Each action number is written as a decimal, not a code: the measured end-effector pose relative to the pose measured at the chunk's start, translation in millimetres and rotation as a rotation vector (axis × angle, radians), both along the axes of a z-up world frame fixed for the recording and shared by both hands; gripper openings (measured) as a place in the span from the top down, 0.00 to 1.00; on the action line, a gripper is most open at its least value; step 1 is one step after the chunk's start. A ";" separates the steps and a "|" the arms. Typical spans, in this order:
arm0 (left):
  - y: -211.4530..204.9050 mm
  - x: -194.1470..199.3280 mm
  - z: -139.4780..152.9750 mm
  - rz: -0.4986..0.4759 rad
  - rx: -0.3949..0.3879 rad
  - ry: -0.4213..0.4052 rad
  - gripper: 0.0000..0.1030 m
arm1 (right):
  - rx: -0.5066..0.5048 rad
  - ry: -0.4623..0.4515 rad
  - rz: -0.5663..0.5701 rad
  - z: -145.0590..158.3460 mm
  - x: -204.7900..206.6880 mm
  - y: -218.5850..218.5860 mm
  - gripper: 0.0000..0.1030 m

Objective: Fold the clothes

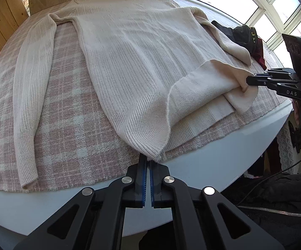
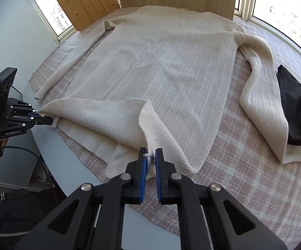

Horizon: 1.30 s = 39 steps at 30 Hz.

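A cream ribbed sweater lies spread flat on a pink plaid cloth, collar at the far side. Its near hem is raised and partly turned back over the body. My left gripper is shut on the hem's left corner, which tapers into the blue pads. The right wrist view shows that gripper from the side, pinching the corner at the table's edge. My right gripper is shut on the hem's right corner, with fluffy knit between its pads. The left wrist view shows it gripping bunched fabric. Both sleeves lie beside the body.
The plaid cloth covers a round white table. Dark clothes are piled right of the sweater. Wooden boards and windows stand behind the table. A person's dark zipped jacket is close to the near edge.
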<state>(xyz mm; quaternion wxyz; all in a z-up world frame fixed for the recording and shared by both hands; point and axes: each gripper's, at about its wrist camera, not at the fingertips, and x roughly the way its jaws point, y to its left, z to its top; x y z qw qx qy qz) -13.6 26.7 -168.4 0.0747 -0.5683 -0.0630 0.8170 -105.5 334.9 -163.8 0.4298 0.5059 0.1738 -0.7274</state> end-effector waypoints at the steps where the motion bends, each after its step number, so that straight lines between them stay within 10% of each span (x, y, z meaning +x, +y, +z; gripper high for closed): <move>1: -3.0 2.5 6.3 0.024 -0.021 0.019 0.99 | -0.016 0.004 -0.005 3.5 0.6 4.7 0.92; 12: -11.3 10.0 60.1 0.051 -0.179 0.101 0.99 | -0.129 -0.021 -0.107 41.3 2.9 51.7 0.92; 15: -2.9 7.6 52.6 -0.022 -0.155 0.089 0.99 | -0.078 0.023 -0.110 32.1 21.9 46.0 0.88; 18: -1.3 5.1 43.7 -0.073 -0.115 0.079 0.99 | -0.017 0.068 -0.075 12.6 45.0 19.7 0.63; 39: -23.1 -4.2 14.1 -0.210 -0.016 0.084 0.99 | 0.109 -0.001 -0.291 -32.8 29.8 -32.0 0.63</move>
